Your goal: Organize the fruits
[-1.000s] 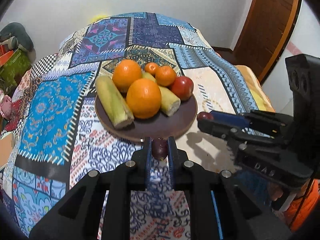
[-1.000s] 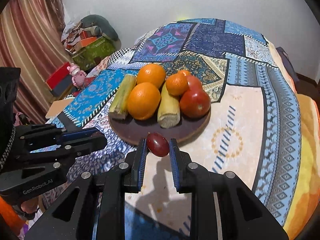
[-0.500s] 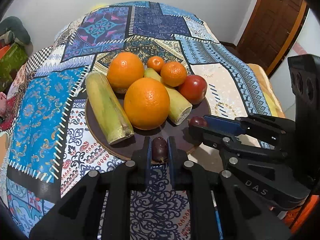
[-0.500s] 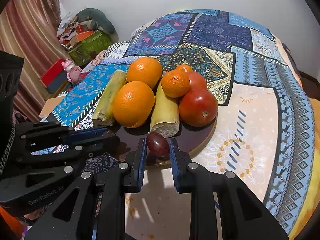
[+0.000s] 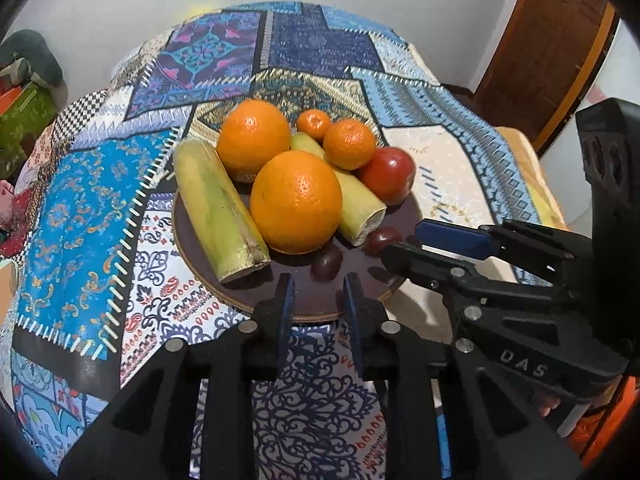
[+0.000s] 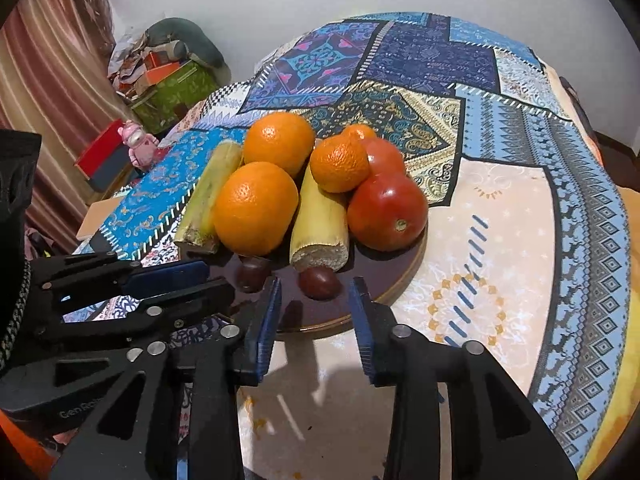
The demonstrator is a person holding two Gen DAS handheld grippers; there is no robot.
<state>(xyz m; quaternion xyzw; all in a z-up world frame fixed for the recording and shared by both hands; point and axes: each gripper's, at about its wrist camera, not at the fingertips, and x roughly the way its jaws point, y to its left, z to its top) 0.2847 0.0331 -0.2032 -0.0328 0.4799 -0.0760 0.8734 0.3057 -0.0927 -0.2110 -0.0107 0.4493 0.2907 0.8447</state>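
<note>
The plate's (image 5: 224, 280) far rim was hidden behind piled oranges (image 5: 296, 200). Both grippers tilted downward, jaws opening: left gripper (image 5: 314, 294) behind one grape (image 5: 327, 261), right gripper (image 6: 316, 300) behind the other grape (image 6: 319, 282), neither touched.

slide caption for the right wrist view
Right gripper opening over a dark grape on the brown plate of fruit.
</note>
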